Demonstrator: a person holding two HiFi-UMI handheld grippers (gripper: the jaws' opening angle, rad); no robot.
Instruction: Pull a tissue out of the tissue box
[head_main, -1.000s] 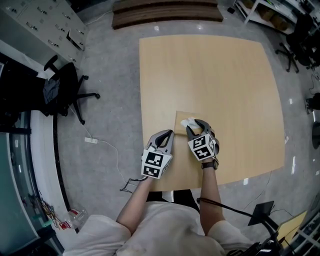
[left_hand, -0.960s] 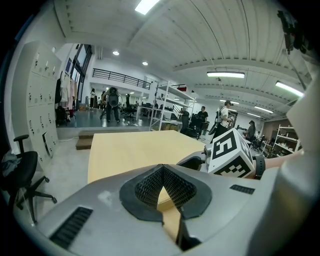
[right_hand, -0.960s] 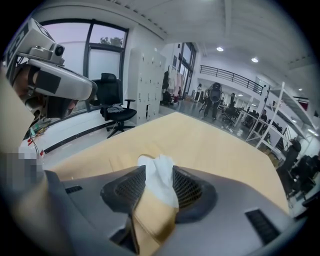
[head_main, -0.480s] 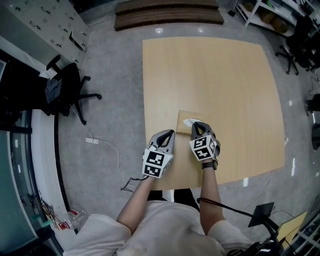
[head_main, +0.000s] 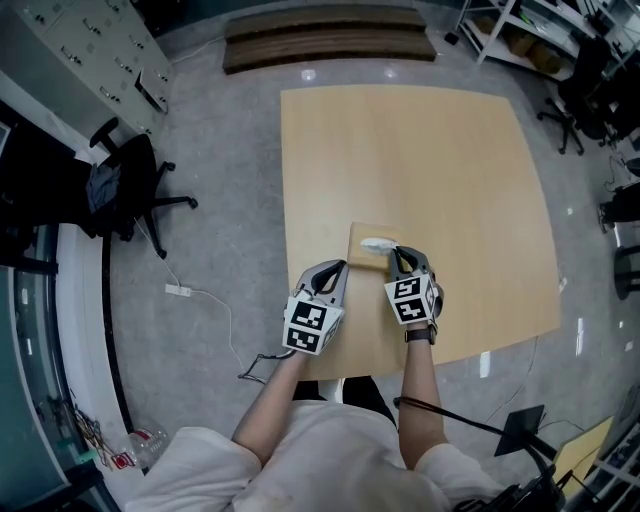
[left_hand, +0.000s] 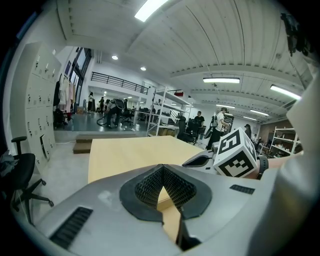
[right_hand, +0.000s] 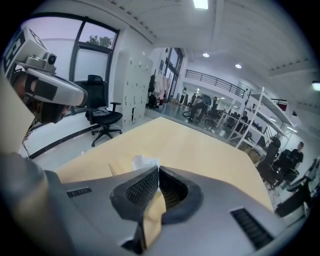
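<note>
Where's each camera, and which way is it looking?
Head view: on the person's head, looking steeply down at table, tissue box, forearms, left gripper, right gripper.
Left gripper view: on the left gripper, facing along its shut jaws over the table; right gripper's marker cube shows.
Right gripper view: on the right gripper, facing along jaws shut on the tissue.
All three share the table.

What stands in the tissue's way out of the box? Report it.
Nothing visible does. The right hand-held gripper is shut on the tissue atop the box; the left hand-held gripper sits beside the box, off its path.
</note>
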